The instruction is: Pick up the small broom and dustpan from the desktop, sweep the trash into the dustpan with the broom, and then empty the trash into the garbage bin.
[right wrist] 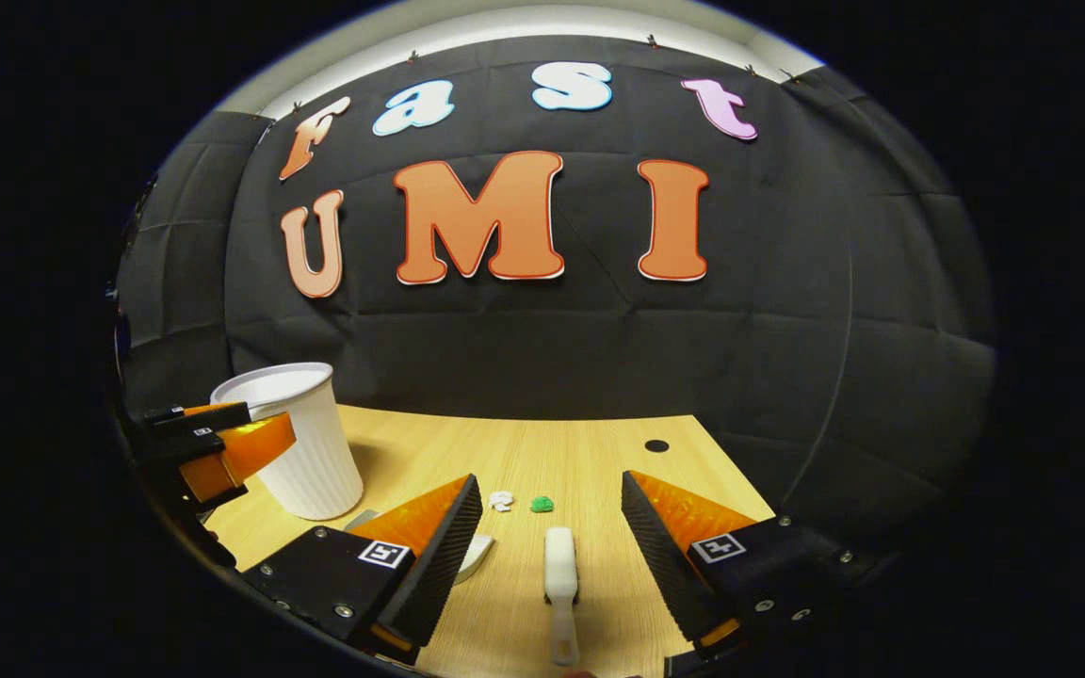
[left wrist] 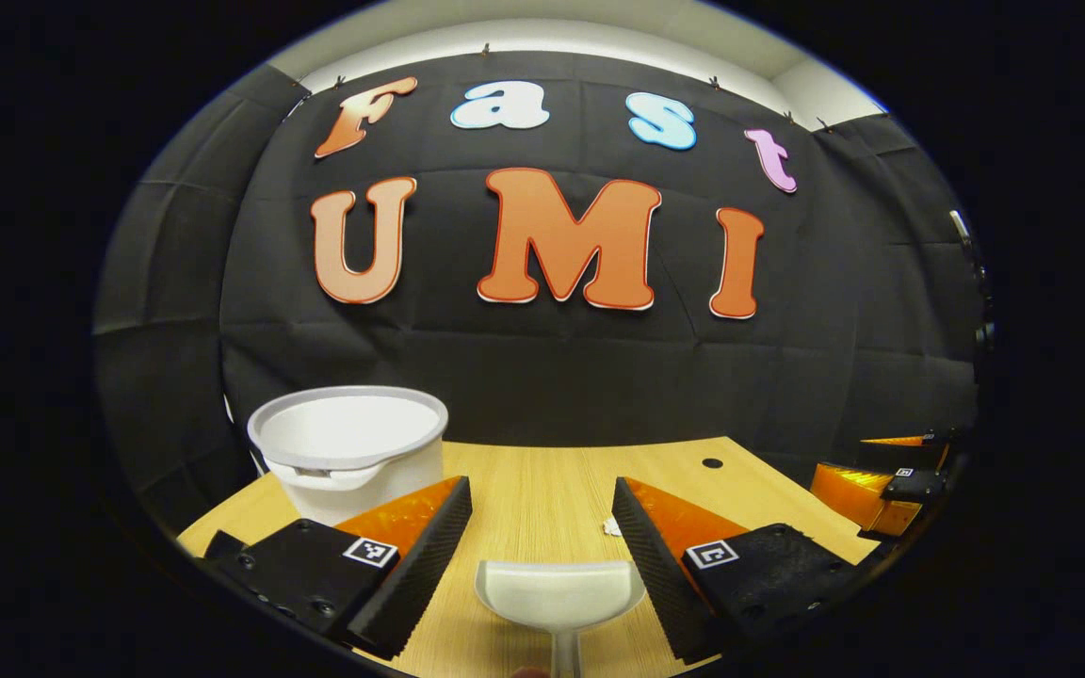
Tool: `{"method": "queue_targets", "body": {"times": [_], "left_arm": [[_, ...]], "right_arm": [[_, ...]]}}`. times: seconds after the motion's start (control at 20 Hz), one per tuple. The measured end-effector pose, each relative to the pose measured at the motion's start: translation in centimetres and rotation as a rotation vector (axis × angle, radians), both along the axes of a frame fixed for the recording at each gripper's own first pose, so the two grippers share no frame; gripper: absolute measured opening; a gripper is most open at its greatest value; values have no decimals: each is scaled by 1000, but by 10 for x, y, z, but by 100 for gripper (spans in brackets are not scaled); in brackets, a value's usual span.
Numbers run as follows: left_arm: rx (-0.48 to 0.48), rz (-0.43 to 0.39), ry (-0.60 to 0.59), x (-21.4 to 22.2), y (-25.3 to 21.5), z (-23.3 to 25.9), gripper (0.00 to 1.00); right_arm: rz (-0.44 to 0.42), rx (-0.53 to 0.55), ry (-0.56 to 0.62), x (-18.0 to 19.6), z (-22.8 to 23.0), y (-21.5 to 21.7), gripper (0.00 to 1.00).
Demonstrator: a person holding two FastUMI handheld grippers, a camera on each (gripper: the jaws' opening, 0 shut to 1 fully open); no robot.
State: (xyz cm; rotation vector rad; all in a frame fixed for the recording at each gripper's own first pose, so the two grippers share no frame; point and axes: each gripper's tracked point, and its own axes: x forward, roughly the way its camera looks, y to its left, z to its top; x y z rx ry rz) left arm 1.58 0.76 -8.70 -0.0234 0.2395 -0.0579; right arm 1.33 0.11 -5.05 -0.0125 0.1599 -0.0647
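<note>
Left gripper (left wrist: 542,527) jaws spread wide, gripping nothing, small white plastic dustpan (left wrist: 558,591) flat on the light wood desktop (left wrist: 542,471) at bottom centre between the fingers; right gripper (right wrist: 552,527) equally released, small white plastic broom (right wrist: 560,584) lying bottom centre between its fingers. Both look light, stiff and slick, so I'd clamp the narrow handles nearest the camera, squarely. White scrap (right wrist: 501,500) and green scrap (right wrist: 542,505) lie just beyond the broom; white ribbed garbage bin (right wrist: 302,443) at left.
</note>
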Motion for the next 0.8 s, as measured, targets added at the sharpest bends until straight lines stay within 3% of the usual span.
{"method": "queue_targets", "body": {"times": [0.3, 0.5, 0.8], "left_arm": [[0, -53, 20, -1, 6, -9, 95], [-8, -96, 117, 0, 8, -37, 95], [-44, -149, 380, -13, 8, -105, 95]], "right_arm": [[-54, -22, 9, -6, -3, 10, 93], [-83, -24, 62, -5, -21, 19, 93], [-110, 36, 357, -1, -104, 23, 93]]}}
